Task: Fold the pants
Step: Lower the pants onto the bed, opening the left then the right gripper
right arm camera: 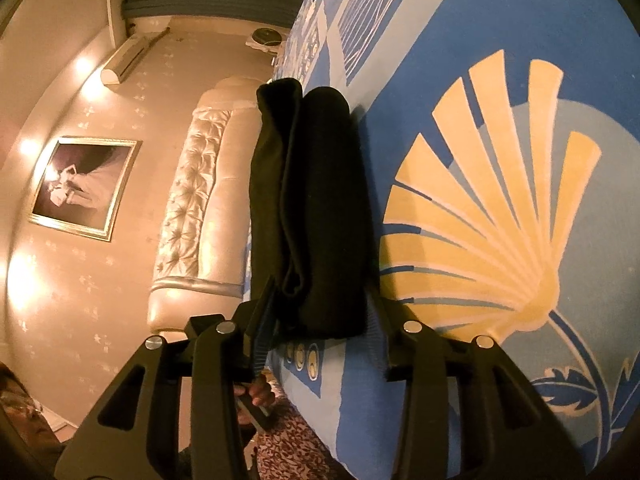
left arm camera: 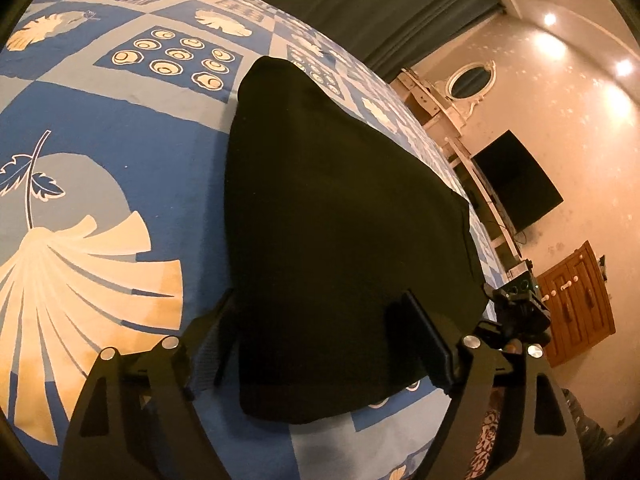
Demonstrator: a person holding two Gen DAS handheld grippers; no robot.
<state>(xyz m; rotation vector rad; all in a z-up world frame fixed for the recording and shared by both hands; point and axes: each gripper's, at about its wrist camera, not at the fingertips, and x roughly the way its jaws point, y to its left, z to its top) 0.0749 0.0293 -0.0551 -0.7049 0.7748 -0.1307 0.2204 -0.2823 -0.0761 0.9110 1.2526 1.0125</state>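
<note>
Two grippers straddle black pants (left arm camera: pixel 340 240), already folded into a thick bundle on the blue leaf-patterned bedspread (left arm camera: pixel 120 128). Left gripper (left arm camera: pixel 320 340) and right gripper (right arm camera: pixel 320 316) each have fingers spread around an end, not pinching. Folding looks nearly finished; next probably a squeeze or withdrawal. No readable writing anywhere.

One pair of black pants (left arm camera: pixel 344 248), two claws (left arm camera: pixel 324 344) (right arm camera: pixel 324 320), one bed (left arm camera: pixel 120 160), one television (left arm camera: pixel 516 184), one framed picture (right arm camera: pixel 84 188)
</note>
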